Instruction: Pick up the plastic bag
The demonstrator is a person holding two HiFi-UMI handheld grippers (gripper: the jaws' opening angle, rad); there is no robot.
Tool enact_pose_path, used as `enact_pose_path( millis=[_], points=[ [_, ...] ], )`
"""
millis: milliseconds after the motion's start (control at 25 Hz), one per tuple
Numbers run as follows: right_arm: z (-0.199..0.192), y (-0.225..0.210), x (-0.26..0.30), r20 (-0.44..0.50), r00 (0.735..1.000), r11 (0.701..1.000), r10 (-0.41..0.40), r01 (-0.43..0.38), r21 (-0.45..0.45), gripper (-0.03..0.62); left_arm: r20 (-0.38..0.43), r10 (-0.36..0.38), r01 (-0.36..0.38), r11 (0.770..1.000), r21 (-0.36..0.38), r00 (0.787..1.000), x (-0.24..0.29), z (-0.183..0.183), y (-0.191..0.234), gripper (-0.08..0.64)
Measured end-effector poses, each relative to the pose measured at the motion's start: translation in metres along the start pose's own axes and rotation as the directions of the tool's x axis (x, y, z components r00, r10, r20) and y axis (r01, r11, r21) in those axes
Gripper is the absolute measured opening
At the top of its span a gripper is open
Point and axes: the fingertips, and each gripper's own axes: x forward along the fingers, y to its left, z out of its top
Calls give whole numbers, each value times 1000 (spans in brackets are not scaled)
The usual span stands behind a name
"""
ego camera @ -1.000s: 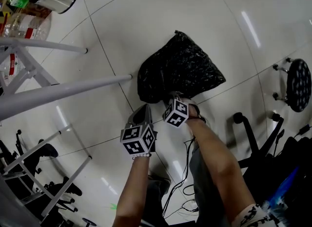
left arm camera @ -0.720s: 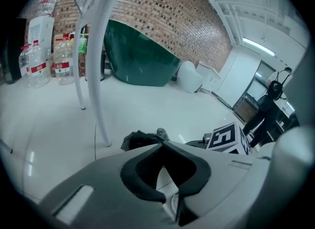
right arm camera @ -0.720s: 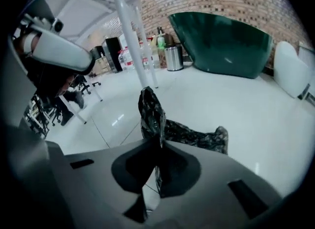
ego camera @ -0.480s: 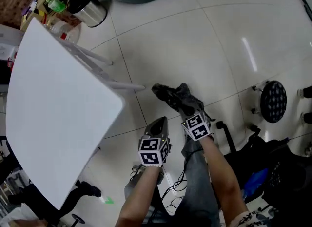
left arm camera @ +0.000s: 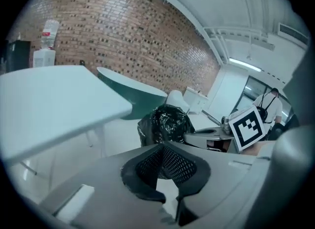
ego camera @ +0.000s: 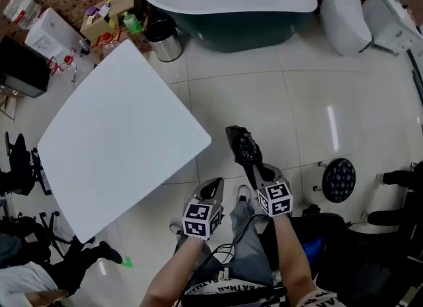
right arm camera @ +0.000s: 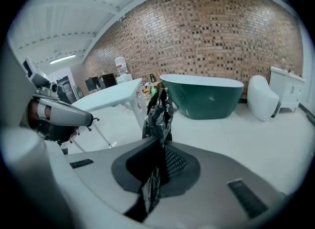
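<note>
The black plastic bag [ego camera: 241, 146] hangs off the floor as a narrow crumpled bundle. My right gripper [ego camera: 262, 175] is shut on its top edge. In the right gripper view the bag [right arm camera: 158, 107] rises out from between the closed jaws of the right gripper [right arm camera: 158, 147], and a strip of film trails back through them. My left gripper [ego camera: 211, 190] is held just left of the right one, jaws together with nothing between them. In the left gripper view the bag [left arm camera: 165, 124] sits beyond the tips of the left gripper [left arm camera: 165, 169], apart from them.
A white table [ego camera: 119, 140] stands to the left. Further back are a dark green bathtub [ego camera: 231, 2], a steel bin [ego camera: 163, 38] and a white toilet [ego camera: 347, 8]. A round black stool [ego camera: 339, 180] is at the right. Cables and the person's legs lie below the grippers.
The bag has come up off the floor and now dangles as a thin bundle from the right gripper. Both grippers and the view have risen, bringing the table top and bathtub into sight.
</note>
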Motion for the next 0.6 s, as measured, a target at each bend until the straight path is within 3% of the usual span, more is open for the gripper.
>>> enact_pose_path(
  millis=[240,400,600],
  points=[
    [123,27,-75,135,991,996,7,4,-85,12,154,91,-89,996,-20,984,-82,89,-1,5],
    [208,55,-109,255,965,980,56,-5,-197,12,256,169,-160,985,-56,952,-140,131,20,5],
    [272,93,-152,367,924,957,110,2,-291,12,350,242,-228,970,-82,905,-215,161,40,5]
  ],
)
